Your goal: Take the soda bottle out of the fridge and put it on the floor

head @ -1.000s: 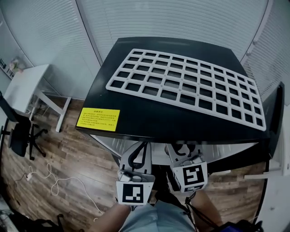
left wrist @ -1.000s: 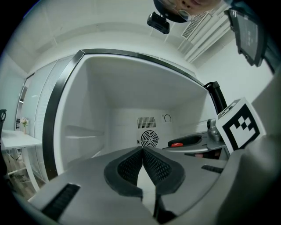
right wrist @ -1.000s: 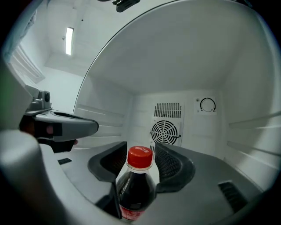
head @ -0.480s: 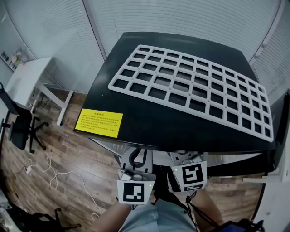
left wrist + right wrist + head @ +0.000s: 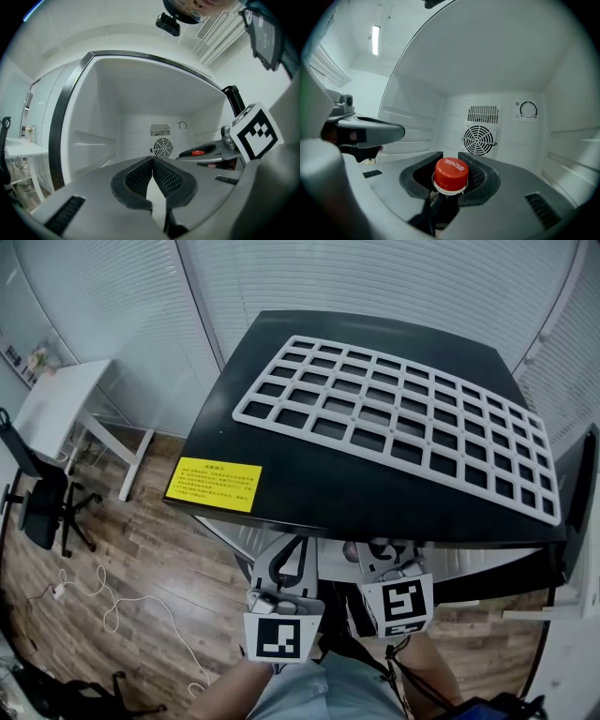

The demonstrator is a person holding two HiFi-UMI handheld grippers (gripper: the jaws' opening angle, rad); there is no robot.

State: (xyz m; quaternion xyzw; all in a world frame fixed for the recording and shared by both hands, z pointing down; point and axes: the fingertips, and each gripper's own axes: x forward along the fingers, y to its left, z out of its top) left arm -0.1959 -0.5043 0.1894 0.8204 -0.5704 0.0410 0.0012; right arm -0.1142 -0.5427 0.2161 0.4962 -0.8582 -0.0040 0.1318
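Observation:
The soda bottle shows only in the right gripper view, as a red cap [image 5: 451, 172] over a dark neck. It stands upright inside the white fridge [image 5: 501, 70]. My right gripper [image 5: 450, 159] has its jaws around the neck and they are closing. A dark gap still shows on the left side of the cap. My left gripper [image 5: 152, 161] is shut with nothing in it, just left of the right one at the fridge mouth. In the head view both marker cubes [image 5: 283, 637] [image 5: 405, 604] sit under the fridge's black top [image 5: 309, 493], which hides the jaws.
A white grid rack [image 5: 403, 418] and a yellow label [image 5: 214, 484] lie on the fridge top. The fridge door [image 5: 577, 512] stands open at the right. A round fan vent [image 5: 478, 138] is on the back wall. A white desk [image 5: 56, 409], office chair [image 5: 37, 512] and cable [image 5: 112, 606] are at left on the wood floor.
Both marker cubes stay at the fridge opening. Only the head view shifts a little over the fridge top.

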